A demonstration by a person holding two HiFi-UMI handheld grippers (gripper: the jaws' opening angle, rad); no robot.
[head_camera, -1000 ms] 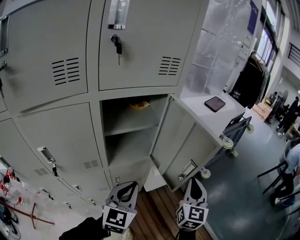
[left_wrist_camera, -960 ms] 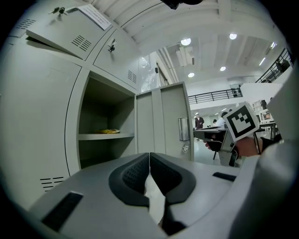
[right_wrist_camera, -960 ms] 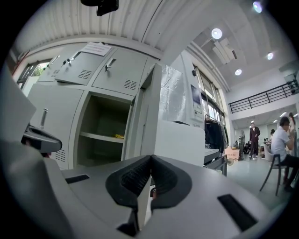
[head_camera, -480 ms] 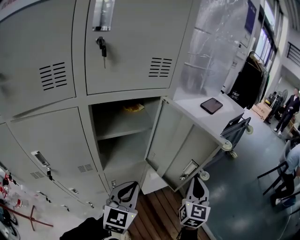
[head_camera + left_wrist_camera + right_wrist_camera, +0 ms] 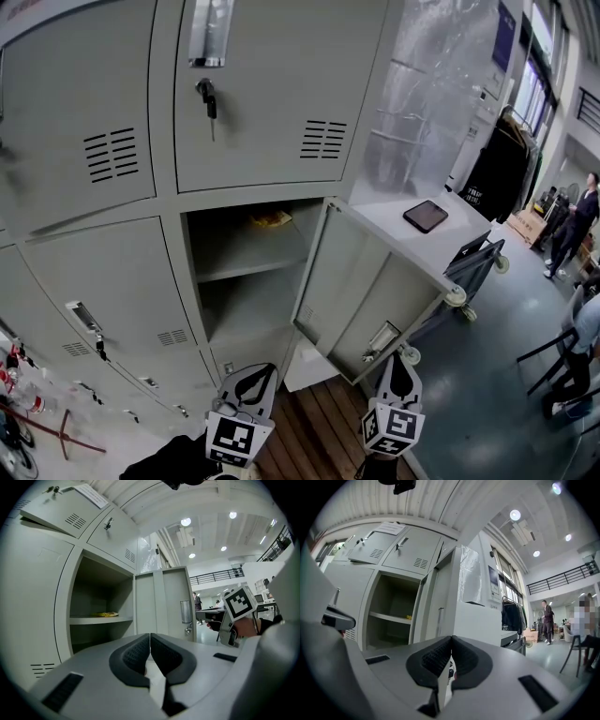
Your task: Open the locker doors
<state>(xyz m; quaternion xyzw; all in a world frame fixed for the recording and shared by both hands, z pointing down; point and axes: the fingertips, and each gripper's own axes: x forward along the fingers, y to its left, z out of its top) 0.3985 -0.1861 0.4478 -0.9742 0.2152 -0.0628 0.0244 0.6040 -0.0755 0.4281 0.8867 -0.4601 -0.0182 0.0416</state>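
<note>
- A dark flat device (image 5: 426, 215) lies on a white top (image 5: 386, 223), well ahead of the right gripper (image 5: 394, 364) and slightly to its right.
- A cart with wheels (image 5: 476, 262) stands ahead of this gripper, to its right.
- Dark clothes (image 5: 497, 169) hang on a rack, far ahead and to the right.
- A person (image 5: 570, 223) stands far to the right.
- A yellow thing (image 5: 270, 218) lies straight ahead of the left gripper (image 5: 251, 377), well apart from it.
- Wooden floor boards (image 5: 314, 422) show between both grippers.
</note>
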